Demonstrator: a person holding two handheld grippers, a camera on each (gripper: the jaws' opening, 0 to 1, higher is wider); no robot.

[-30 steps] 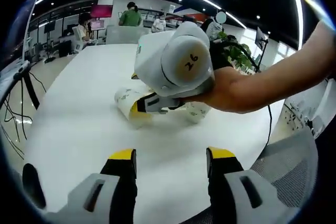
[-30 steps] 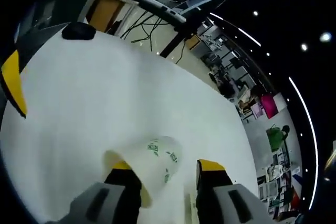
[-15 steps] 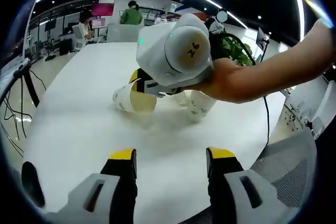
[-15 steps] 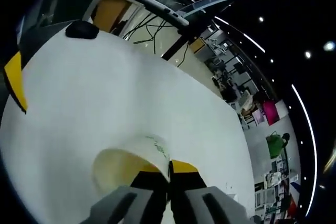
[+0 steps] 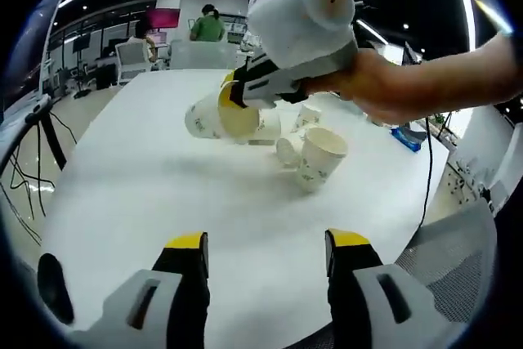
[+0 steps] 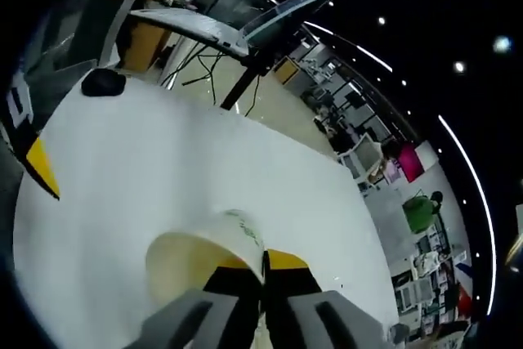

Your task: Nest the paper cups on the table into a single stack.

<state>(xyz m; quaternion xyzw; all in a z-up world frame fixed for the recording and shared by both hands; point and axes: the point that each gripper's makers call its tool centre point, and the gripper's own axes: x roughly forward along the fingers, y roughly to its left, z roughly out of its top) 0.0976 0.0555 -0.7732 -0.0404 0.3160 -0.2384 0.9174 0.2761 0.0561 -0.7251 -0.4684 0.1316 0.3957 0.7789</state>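
The white tabletop (image 5: 122,194) was the broadest thing in the scene, and a dropped cup could roll across its bare surface, away from the others.

The right gripper (image 5: 237,91) reached in from the right of the left gripper view, held in a person's hand (image 5: 384,91), its jaws clenched on the rim of one paper cup (image 5: 216,116). That held cup was raised above the tabletop and tipped on its side, mouth toward the camera. In the right gripper view the same cup (image 6: 204,255) sat just ahead of the right gripper (image 6: 263,261), wall pinched between the closed yellow tips. The pinch was thin, on one edge only; I judged it could crumple the rim or let the cup swing and slip as it was carried. A creased rim would then jam when pushed into another cup.

The left gripper (image 5: 265,243) hung low at the near edge, jaws released and holding nothing, well apart from the cups. With nothing steadying a receiving cup, nesting could knock it over.

Counted: two grippers; one held cup; one standing cup (image 5: 320,157) to its right, tilted; and about three more cups (image 5: 286,132) clustered behind, just beside each other and too overlapped to count surely. So roughly five cups, none yet nested.
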